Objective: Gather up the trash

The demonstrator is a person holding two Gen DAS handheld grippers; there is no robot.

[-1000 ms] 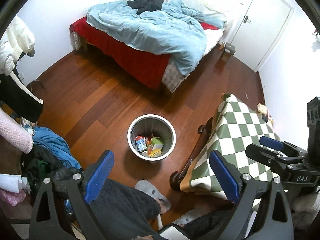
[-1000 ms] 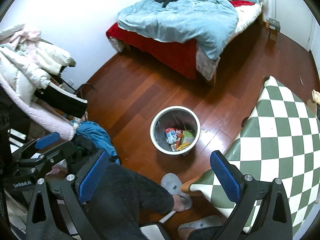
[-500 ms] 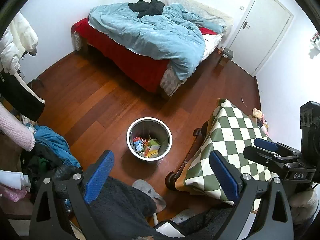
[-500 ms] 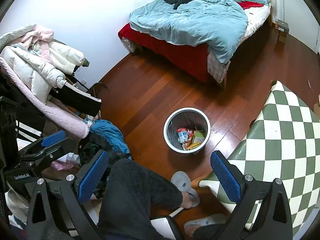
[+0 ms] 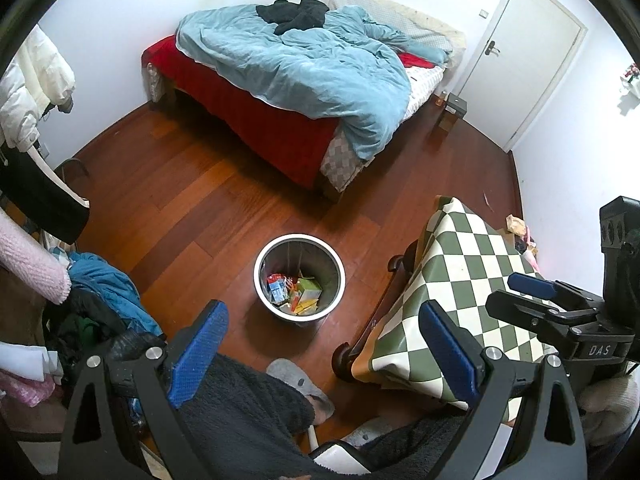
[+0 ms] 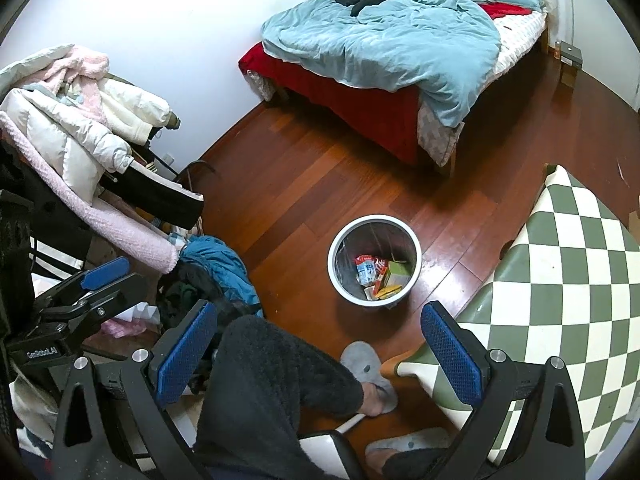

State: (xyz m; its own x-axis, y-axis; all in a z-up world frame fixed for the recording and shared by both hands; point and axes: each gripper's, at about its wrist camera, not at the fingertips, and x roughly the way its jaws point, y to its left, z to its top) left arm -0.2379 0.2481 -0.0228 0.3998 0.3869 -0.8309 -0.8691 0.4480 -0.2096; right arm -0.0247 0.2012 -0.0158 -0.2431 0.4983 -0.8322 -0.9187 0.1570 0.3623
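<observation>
Bedroom with red-brown wood flooring point(image 5: 168, 208), an unmade bed point(image 5: 296, 80) under a pale blue duvet against the far wall, a white door point(image 5: 524, 56) at right; you sit above it all, both tools raised and idle. At centre stands the metal bin point(image 5: 299, 276), upright on the boards, holding a few cartons and wrappers point(image 5: 294, 292) at its bottom; it sits between your slippered foot point(image 6: 370, 368) and the bed, just beside the table edge draped in a green-and-white checked cloth point(image 5: 472, 280).

Your left gripper point(image 5: 324, 354) has its blue pads wide apart, clamped on nothing; your right gripper point(image 6: 318, 354) is likewise spread and empty, and each is visible at the margin of the other's view.

By the look of it, you are between pickups, searching for the next scrap; the likeliest candidate is the crumpled litter point(image 5: 518, 230) on the floor by the wall beyond the table, though it is too small to identify. To do this well, sweep the cameras slowly so the target stays in frame; approach from above with the jaws still wide, straddle the piece across its narrow side, close firmly, then carry it over the bin's rim before releasing; keep clear of the cloth's hanging corner, and leave the piled clothes point(image 6: 80, 128) at left alone.
</observation>
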